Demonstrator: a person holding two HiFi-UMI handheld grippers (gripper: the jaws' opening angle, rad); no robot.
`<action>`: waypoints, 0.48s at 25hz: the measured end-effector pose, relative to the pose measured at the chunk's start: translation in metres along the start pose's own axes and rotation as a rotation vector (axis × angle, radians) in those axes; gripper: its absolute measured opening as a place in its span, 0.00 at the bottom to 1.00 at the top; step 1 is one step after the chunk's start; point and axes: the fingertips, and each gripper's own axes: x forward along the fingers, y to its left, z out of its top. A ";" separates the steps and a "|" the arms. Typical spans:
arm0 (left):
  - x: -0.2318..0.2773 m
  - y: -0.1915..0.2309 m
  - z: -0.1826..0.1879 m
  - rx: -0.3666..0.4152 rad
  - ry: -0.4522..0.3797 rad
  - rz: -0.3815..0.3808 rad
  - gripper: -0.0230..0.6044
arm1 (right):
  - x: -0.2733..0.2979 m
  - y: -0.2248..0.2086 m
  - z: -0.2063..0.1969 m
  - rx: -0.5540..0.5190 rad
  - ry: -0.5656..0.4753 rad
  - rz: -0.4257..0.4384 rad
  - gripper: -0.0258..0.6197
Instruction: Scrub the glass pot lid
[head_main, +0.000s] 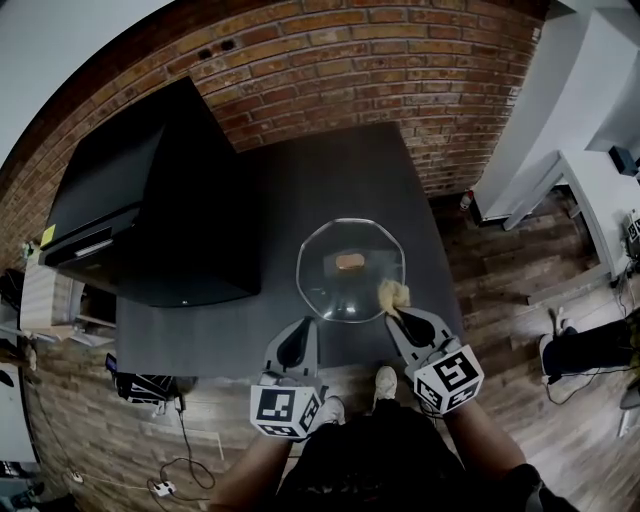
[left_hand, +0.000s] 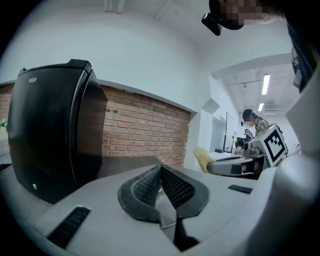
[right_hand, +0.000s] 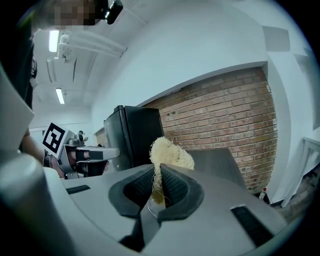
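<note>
Brick wall (head_main: 330, 60) closes off the far side of a dark worktop (head_main: 400, 180), and we stand at its near edge looking steeply down. Our landmark is the lid (head_main: 325, 285), a clear glass disc lying near the middle of the worktop with a brown knob (head_main: 350, 262) at its centre. Left of the lid, near but apart from it, stands a tall black box (head_main: 150, 230).

Our right claw (right_hand: 159, 174) is clamped on a pale, fibrous scrubber (head_main: 393, 293). The tuft stands out beyond the tips and sits at the lid's near right rim; we cannot tell whether it touches the glass. Our left claw (left_hand: 161, 170) has its jaws pressed together with nothing between them, and it hovers at the lid's near left rim, just short of the glass.

We judge the scrubbing to be at its start or between strokes: the tool is in hand and brought to the rim, yet nothing steadies the lid.

The next move, as we read it, calls for pressing the tuft onto the glass and sweeping it in toward the knob. A loose lid on a smooth worktop will likely slide under that push, so the left claw should brace the rim. Pressure wants to be modest, since the tuft is gripped only by its lower end and could bend or pull free.
</note>
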 end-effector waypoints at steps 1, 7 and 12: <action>-0.005 0.001 0.000 0.003 -0.001 -0.007 0.09 | -0.002 0.005 0.000 -0.001 0.000 -0.014 0.10; -0.035 0.007 -0.006 0.013 -0.001 -0.042 0.09 | -0.012 0.038 0.000 -0.020 -0.020 -0.076 0.10; -0.060 0.010 -0.012 0.005 0.000 -0.074 0.09 | -0.023 0.068 0.000 -0.042 -0.031 -0.101 0.10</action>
